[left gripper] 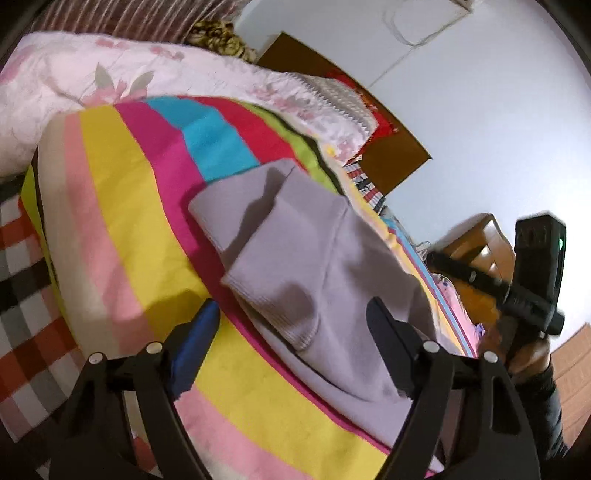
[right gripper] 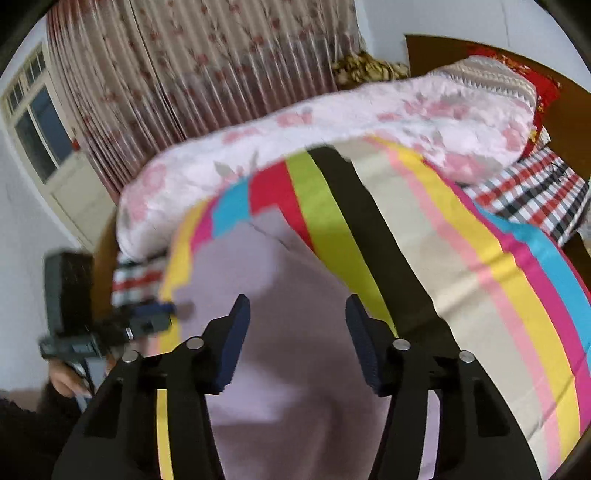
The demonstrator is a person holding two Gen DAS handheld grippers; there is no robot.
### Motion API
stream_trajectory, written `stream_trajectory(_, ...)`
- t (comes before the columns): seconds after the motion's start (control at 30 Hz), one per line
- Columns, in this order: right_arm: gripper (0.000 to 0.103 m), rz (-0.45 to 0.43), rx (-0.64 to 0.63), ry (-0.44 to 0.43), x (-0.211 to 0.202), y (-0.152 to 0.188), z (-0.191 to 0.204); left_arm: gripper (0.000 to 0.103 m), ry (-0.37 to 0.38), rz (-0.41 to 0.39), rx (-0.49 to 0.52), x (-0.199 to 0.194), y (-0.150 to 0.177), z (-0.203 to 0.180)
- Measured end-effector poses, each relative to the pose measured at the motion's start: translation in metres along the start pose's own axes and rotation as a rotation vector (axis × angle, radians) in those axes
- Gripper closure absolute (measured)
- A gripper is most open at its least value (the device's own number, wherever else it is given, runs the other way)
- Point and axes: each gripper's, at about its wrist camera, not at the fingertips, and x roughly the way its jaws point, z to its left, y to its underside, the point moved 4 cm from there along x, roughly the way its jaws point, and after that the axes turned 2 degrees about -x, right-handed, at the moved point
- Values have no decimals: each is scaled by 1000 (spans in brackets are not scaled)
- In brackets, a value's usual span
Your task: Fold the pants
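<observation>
Lilac pants (left gripper: 314, 266) lie folded, ribbed cuffs showing, on the striped bedspread (left gripper: 122, 221).

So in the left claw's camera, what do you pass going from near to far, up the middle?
Left claw → purple pants → striped sheet → pink flowery quilt → curtain.

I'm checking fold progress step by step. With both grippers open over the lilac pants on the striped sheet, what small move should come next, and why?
Probably lower the left gripper onto the ribbed cuff end of the lilac pants and pinch it. The pants lie loosely folded on the striped sheet, and neither it nor the right gripper holds any cloth.
</observation>
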Motion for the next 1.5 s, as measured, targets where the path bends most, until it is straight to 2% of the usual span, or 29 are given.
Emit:
stream_trajectory(0.03, 52, 10, -30, 10, 6, 1, 0, 24, 7, 4, -23, 4, 1, 2)
stream_trajectory(0.1, 53, 24, -104, 22, 16, -1, 7, 45, 10, -3, -37, 6, 2, 6)
stream_trajectory(0.17, 53, 30, -175, 22, 25, -8, 13, 56, 9, -14, -48, 5, 3, 10)
stream_trajectory(0.27, 57, 25, -276, -6, 41, -26, 21, 57, -18, -34, -49, 3, 0, 15)
stream_trajectory(0.3, 62, 25, -295, -19, 46, -32, 22, 57, -22, -39, -48, 1, -3, 15)
stream_trajectory(0.37, 65, 39, -305, -48, 58, -42, 21, 58, -22, -44, -39, 0, -6, 13)
stream_trajectory(0.43, 73, 64, -317, -71, 69, -48, 21, 58, -37, -44, -13, 0, -7, 8)
stream_trajectory(0.57, 76, 99, -352, -94, 79, -46, 24, 58, -73, -40, 34, 6, -11, 4)
stream_trajectory(0.77, 76, 99, -341, -100, 80, -43, 20, 55, -77, -39, 18, 11, -10, 9)
stream_trajectory(0.87, 80, 80, -356, -82, 78, -38, 22, 85, -113, -64, 57, 9, -10, 6)
stream_trajectory(0.9, 87, 72, -356, -78, 76, -36, 22, 90, -108, -76, 68, 6, -10, 3)
stream_trajectory(0.93, 94, 64, -351, -73, 74, -35, 23, 91, -94, -88, 72, 1, -11, 1)
stream_trajectory(1.07, 98, -4, -272, -86, 51, -47, 22, 94, -80, -114, 161, -15, -26, -19)
stream_trajectory(1.1, 98, -16, -251, -87, 47, -54, 23, 98, -87, -124, 185, -19, -33, -23)
stream_trajectory(1.17, 98, -21, -218, -93, 44, -68, 24, 98, -152, -155, 222, -25, -53, -24)
stream_trajectory(1.27, 98, 34, -163, -39, 61, -79, 24, 98, -120, -94, 146, -17, -82, -5)
stream_trajectory(1.37, 98, 116, -104, 21, 88, -69, 17, 98, -147, -6, 143, 13, -85, 10)
stream_trajectory(1.43, 98, 108, -75, 10, 93, -62, 14, 98, -174, 31, 154, 29, -80, 17)
stream_trajectory(1.5, 98, 87, -49, -8, 92, -61, 12, 97, -172, 31, 150, 32, -77, 24)
